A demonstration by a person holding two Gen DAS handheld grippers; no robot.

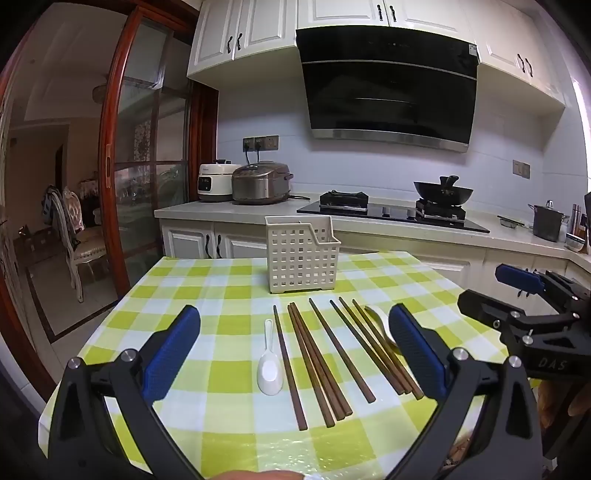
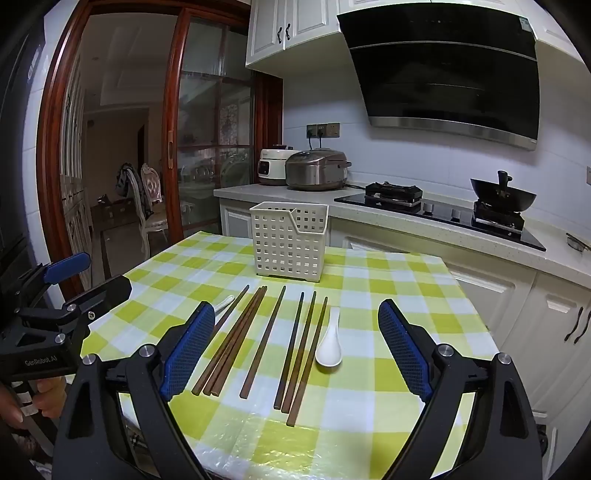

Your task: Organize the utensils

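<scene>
The black range hood (image 1: 388, 85) hangs on a pale wall between white upper cabinets (image 1: 240, 33). Below it lies a black hob (image 1: 391, 214) on a light counter; to its left, two rice cookers (image 1: 258, 182), then a red-framed glass door (image 1: 147, 155).

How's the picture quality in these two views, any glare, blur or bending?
Left wrist view: sharp, dark rounded corners, the white upper cabinets bow, bright glare at the right edge. Right wrist view: equally sharp, soft sheen on the green checked plastic tablecloth, the black slanted range hood curves.
</scene>
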